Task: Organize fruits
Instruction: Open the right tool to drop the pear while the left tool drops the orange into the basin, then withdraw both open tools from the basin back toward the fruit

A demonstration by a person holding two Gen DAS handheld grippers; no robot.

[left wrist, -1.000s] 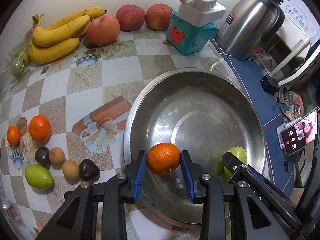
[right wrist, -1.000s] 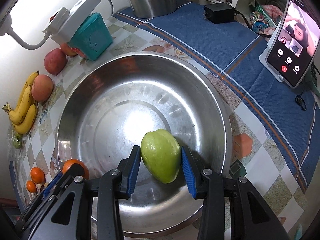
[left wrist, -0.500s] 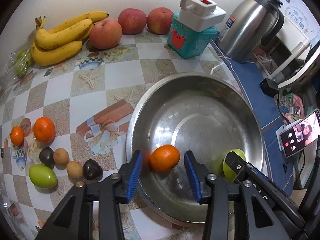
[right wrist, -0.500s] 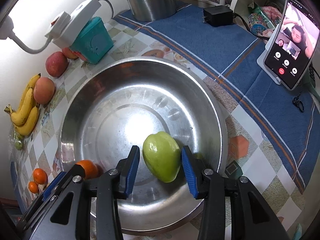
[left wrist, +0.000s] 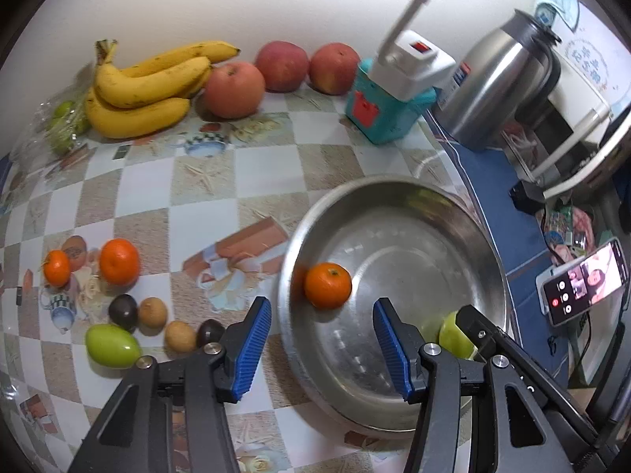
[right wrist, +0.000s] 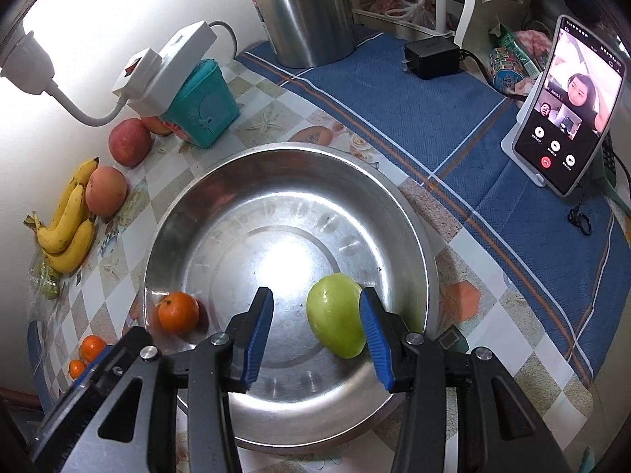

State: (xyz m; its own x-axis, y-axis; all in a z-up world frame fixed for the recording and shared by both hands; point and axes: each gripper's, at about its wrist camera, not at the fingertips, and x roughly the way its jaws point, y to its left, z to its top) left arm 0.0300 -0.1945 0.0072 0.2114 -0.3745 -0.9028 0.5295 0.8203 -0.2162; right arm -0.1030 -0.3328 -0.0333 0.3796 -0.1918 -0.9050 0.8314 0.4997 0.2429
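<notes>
Left gripper [left wrist: 321, 345], jaws opening and empty, orange [left wrist: 327, 285] dropped ahead inside bowl [left wrist: 394, 193]; right gripper [right wrist: 315, 325] loose beside green fruit [right wrist: 335, 315], right pad touching, likely just released; more fruit [left wrist: 114, 345] waits left of bowl, nothing blocking the way.

Left gripper [left wrist: 321, 347]: matte black angular arms, each finger faced with a ribbed bright-blue pad, round silver screw heads at the joints. Right gripper [right wrist: 315, 335]: same build, black linkage with triangular cut-outs, blue ribbed pads, shiny silver screws at the pivots
</notes>
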